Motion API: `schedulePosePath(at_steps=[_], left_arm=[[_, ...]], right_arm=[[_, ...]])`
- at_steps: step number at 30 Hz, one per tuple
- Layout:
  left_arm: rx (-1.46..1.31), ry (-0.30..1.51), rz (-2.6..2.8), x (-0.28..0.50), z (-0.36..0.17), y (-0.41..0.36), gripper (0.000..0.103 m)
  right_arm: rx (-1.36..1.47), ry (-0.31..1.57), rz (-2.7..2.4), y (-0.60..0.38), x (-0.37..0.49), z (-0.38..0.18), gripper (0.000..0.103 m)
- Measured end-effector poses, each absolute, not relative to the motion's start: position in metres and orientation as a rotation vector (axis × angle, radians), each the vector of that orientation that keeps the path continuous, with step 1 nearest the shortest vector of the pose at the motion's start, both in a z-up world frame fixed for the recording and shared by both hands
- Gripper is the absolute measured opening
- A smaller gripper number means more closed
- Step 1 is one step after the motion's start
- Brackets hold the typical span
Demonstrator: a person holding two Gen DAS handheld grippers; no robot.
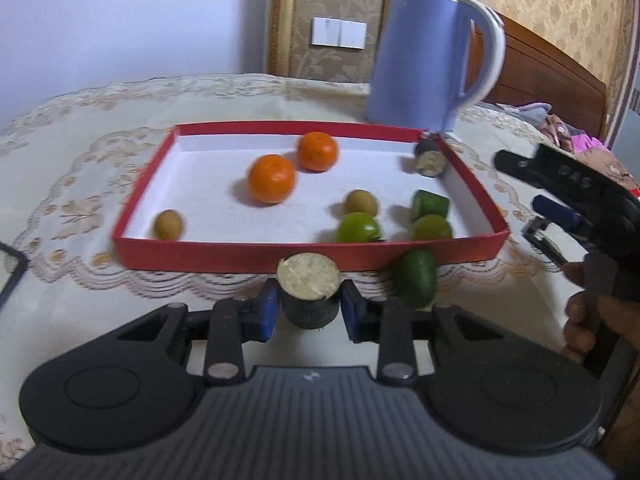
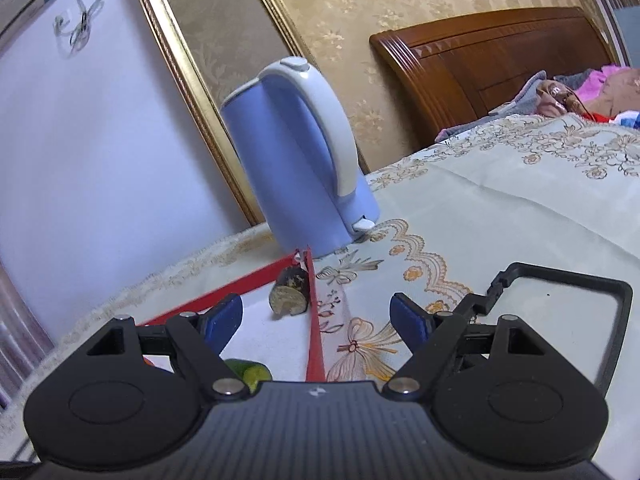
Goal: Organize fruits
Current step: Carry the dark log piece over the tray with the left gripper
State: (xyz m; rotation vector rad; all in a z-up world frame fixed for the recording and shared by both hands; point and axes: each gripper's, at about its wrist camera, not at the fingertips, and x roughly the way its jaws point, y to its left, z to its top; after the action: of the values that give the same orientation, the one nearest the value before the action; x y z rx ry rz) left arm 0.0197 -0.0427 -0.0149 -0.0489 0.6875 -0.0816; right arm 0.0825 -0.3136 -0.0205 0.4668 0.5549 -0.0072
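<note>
My left gripper [image 1: 308,310] is shut on a dark-skinned cut piece [image 1: 309,280] with a pale cut face, held just in front of the red tray [image 1: 224,254]. Inside the tray lie two oranges [image 1: 272,179], two brownish round fruits [image 1: 169,224], green fruits [image 1: 358,228], a green cut piece [image 1: 430,204] and another dark cut piece [image 1: 430,158] in the far right corner. A green fruit [image 1: 414,282] lies outside the front wall. My right gripper [image 2: 318,322] stands open above the tray's right wall [image 2: 314,320], nothing between its fingers. The right gripper [image 1: 556,208] also shows at the right edge.
A blue and white kettle [image 1: 424,56] stands behind the tray's far right corner. The table carries a cream embroidered cloth [image 2: 500,216]. A black-framed object [image 2: 568,280] lies right of my right gripper. A wooden bed headboard [image 2: 500,52] is beyond the table.
</note>
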Motion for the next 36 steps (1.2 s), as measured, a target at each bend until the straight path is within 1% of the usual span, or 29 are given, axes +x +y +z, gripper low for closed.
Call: schedulePosePath(at_steps=[5, 10, 15, 22, 28, 36], left_arm=[[-0.058, 0.698, -0.02, 0.017, -0.01, -0.014, 0.03], [-0.02, 0.669, 0.033, 0.016, -0.001, 0.007, 0.03], [-0.001, 0.654, 0.051, 0.022, 0.004, 0.019, 0.03], [0.018, 0.642, 0.049, 0.026, 0.006, 0.021, 0.03], [0.027, 0.634, 0.052, 0.027, 0.007, 0.018, 0.03], [0.053, 0.618, 0.059, 0.032, 0.01, 0.013, 0.03]], right_arm=[[0.472, 0.44, -0.01, -0.315, 0.074, -0.01, 0.081], [0.521, 0.432, 0.013, -0.312, 0.05, 0.005, 0.081], [0.471, 0.455, 0.057, -0.289, 0.016, 0.021, 0.081], [0.382, 0.517, 0.07, -0.266, 0.0, 0.035, 0.081], [0.306, 0.553, 0.064, -0.251, -0.001, 0.033, 0.081], [0.275, 0.606, 0.085, -0.239, 0.001, 0.026, 0.081]])
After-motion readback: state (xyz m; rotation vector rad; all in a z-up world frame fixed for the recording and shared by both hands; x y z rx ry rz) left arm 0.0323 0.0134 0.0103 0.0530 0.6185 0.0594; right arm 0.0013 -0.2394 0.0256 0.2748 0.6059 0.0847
